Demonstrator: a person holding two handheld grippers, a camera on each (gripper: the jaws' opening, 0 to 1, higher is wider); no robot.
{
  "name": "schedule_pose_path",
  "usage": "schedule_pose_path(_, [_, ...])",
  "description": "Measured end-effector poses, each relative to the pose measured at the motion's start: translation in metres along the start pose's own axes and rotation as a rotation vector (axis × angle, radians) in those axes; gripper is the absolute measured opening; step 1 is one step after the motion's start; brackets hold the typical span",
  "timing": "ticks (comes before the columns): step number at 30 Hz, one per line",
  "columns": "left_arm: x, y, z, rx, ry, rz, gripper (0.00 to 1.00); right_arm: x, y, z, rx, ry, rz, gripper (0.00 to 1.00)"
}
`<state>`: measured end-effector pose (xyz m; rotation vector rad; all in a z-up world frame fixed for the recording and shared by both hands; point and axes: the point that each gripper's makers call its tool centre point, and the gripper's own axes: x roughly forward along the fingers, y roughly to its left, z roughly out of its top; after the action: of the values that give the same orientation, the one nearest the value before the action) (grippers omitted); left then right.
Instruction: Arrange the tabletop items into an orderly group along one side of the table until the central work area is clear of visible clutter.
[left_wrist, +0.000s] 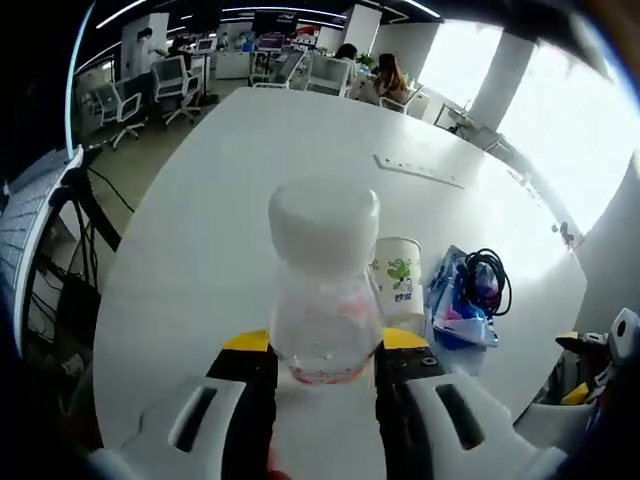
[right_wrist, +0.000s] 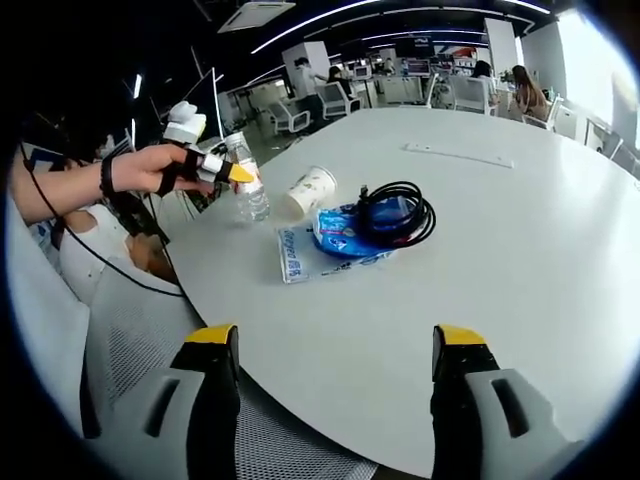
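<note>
A: The white table (left_wrist: 200, 250) carries a blue packet (right_wrist: 335, 240) under a coiled black cable (right_wrist: 400, 215), beside a tipped paper cup (right_wrist: 305, 192).
B: And the clear bottle (left_wrist: 325, 290)?
A: White-capped, near the table's edge, clamped by the left gripper (left_wrist: 325, 365). The right gripper (right_wrist: 335, 350) hangs apart, holding nothing, and its view catches the person's hand (right_wrist: 150, 168).

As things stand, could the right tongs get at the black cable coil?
Probably yes. The right tongs stand open with bare table ahead of them up to the black cable coil. The left tongs are off to the side, shut on the bottle.
</note>
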<state>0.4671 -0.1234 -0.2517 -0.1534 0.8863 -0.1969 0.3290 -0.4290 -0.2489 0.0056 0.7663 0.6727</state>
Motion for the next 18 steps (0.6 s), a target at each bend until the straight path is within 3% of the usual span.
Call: schedule_pose_path(18, [-0.0013, -0.0067, -0.0061, 0.090, -0.004, 0.029, 0.37, 0.0031, 0.0006, 0.0019, -0.004, 0.004, 0.006, 0.79])
